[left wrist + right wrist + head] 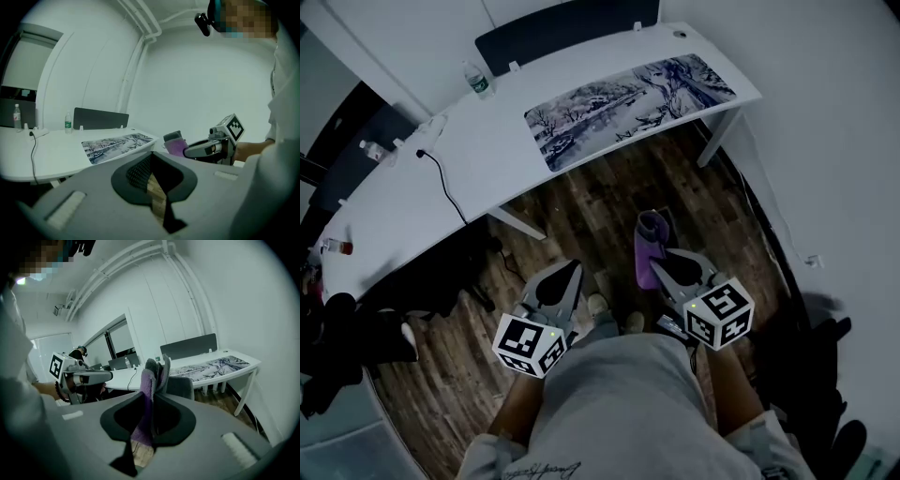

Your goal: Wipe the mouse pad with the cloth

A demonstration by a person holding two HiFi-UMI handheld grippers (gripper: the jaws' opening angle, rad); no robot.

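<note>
Mouse pad (pixel 628 103), long and printed with a pale wintry picture, lies flat along the right part of the white table (pixel 469 159), near its front edge, with nothing touching it. The person stands back from the table on the wooden floor (pixel 581 216), with both grippers held low in front of the body and well apart from the pad.

The right gripper (pixel 667 265) has its jaws clamped on the purple cloth (pixel 652 246). In the right gripper view the cloth (pixel 149 380) is pinched between the pads, and its folded top stands up above them. The left gripper (pixel 567 274) holds nothing. In its own view the jaws sit close together with only a thin slit between them, through which the floor shows. The two grippers are side by side and do not touch.

A dark divider panel (pixel 567 33) runs along the far edge of the table. A clear water bottle (pixel 473 80) stands near the panel's left end, and a black cable (pixel 445 183) trails across the tabletop to its near edge. At the table's far left lies a small object (pixel 336 247), perhaps a red-capped bottle; it is too dim to be sure.
</note>
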